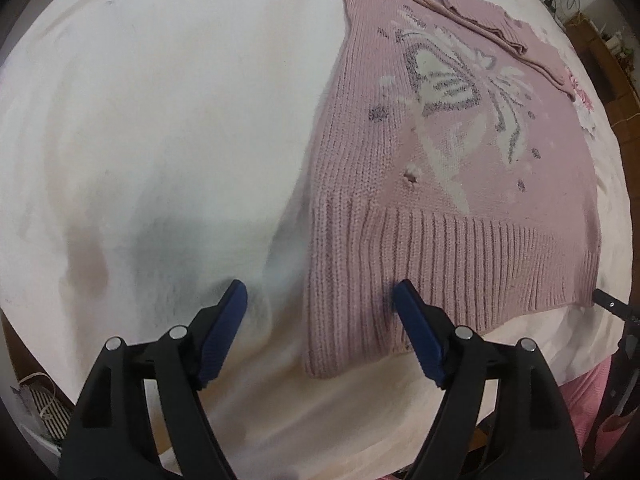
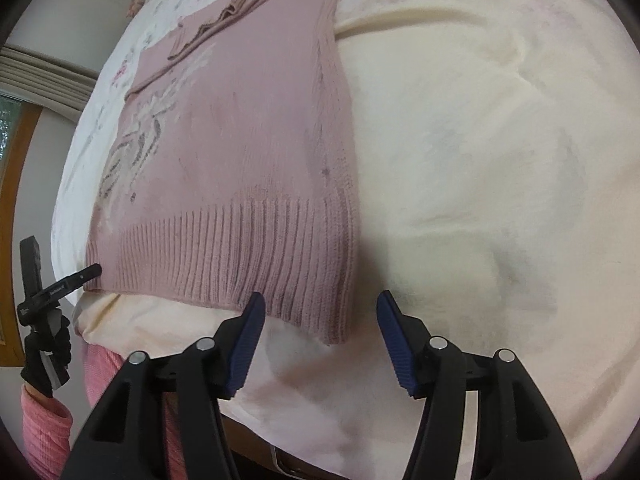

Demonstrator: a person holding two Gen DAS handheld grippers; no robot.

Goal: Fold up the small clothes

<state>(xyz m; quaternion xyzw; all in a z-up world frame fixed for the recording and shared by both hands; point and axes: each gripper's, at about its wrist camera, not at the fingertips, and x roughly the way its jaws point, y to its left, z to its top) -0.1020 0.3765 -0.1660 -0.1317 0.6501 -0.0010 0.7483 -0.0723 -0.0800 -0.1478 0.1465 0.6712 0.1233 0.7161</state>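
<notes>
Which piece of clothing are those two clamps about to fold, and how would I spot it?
Start at the wide cream bedspread. A pink knitted sweater lies flat on it, ribbed hem towards the open left gripper. Its white-and-grey butterfly pattern marks it out.

Each tool is black plastic, with two angular arms carrying silver round pivot pins and ribbed blue pads (image 1: pixel 418 332) on the inner faces. The person wears a pink ribbed knit sleeve (image 2: pixel 44 428) and a black glove (image 2: pixel 48 356).
</notes>
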